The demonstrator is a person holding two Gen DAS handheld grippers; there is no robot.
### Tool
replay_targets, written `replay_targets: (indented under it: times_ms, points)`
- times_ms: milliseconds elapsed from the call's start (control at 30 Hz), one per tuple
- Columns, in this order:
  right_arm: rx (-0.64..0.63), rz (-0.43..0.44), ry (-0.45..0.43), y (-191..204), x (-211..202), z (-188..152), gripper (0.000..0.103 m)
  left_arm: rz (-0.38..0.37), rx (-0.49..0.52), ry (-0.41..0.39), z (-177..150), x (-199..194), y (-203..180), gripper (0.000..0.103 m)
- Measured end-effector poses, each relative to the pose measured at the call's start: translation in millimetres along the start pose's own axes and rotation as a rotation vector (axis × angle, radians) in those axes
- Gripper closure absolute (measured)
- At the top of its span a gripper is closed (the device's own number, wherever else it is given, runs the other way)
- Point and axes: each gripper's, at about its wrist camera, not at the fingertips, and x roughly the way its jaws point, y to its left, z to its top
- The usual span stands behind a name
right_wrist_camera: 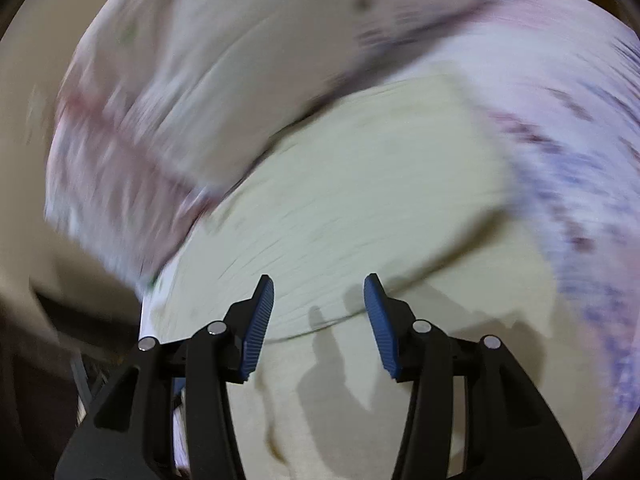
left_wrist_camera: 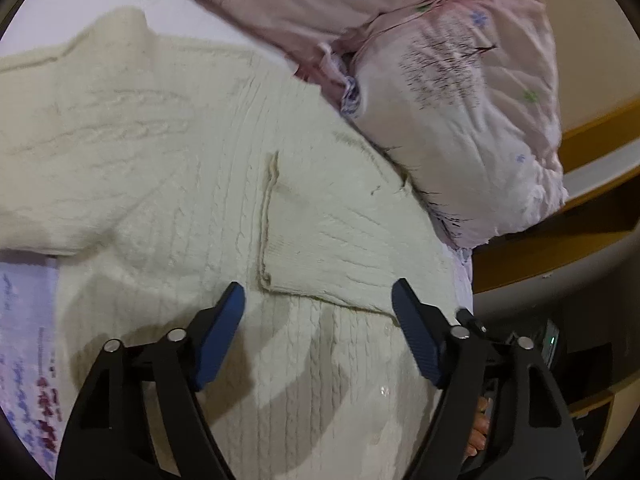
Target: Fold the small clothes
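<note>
The cream cable-knit sweater [left_wrist_camera: 168, 152] lies spread flat on a bed whose floral sheet [left_wrist_camera: 24, 320] shows at its edge; the left hand-held gripper [left_wrist_camera: 318, 332] hovers over the knit with its blue pads spread wide and nothing between them, a folded-over panel of the sweater lying just ahead of the fingertips; a pink floral pillow [left_wrist_camera: 472, 112] sits ahead and to the right of that gripper, touching the sweater's far edge. The right hand-held gripper [right_wrist_camera: 319, 322] is likewise released, jaws apart and empty, above the same sweater [right_wrist_camera: 360, 184]. The left wrist view is sharp and shows the cable ribs, the folded panel's hem and a wooden bed frame [left_wrist_camera: 600, 132] beyond the pillow; the right wrist view is smeared by blur, giving only pale knit, the pillow [right_wrist_camera: 240, 60] ahead-left and the sheet [right_wrist_camera: 580, 160] to the right. In the left view the sweater's long axis runs from far left towards the gripper, ribs running along it.
</note>
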Motion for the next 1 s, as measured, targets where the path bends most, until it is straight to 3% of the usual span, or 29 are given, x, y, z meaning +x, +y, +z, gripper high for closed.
replay_targets:
  times_ms: [167, 367, 400, 433, 467, 633, 767, 1000]
  points:
    - [0.136, -0.017, -0.038, -38.7, -4.1, 18.1, 0.055, 0.054, 0.005, -0.005, 5.5, 11.7, -4.6, 0.045]
    - [0.187, -0.009, -0.081, -51.5, 3.1, 30.3, 0.066, 0.117, 0.029, -0.010, 16.9, 27.3, -8.3, 0.071]
    - [0.181, -0.016, -0.090, -52.2, 4.1, 33.3, 0.072, 0.123, 0.049, -0.011, 19.3, 30.6, -10.8, 0.081]
    - [0.174, -0.024, -0.097, -50.6, 5.4, 34.6, 0.084, 0.116, 0.060, -0.010, 21.3, 33.1, -12.2, 0.098]
    - [0.157, -0.020, -0.113, -47.3, 5.0, 36.3, 0.095, 0.114, 0.076, -0.007, 23.9, 35.5, -14.6, 0.098]
    - [-0.050, -0.030, -0.271, -6.8, -10.7, 30.9, 0.095, 0.145, 0.188, -0.122, 36.8, 14.6, -30.7, 0.098]
    - [-0.013, -0.061, -0.229, -11.6, 1.2, 32.9, 0.092, 0.217, 0.206, -0.165, 45.2, 7.0, -21.0, 0.098]
    - [0.047, -0.240, -0.207, -30.3, 6.8, 16.2, 0.093, 0.275, 0.176, -0.101, 39.1, 25.3, 1.1, 0.098]
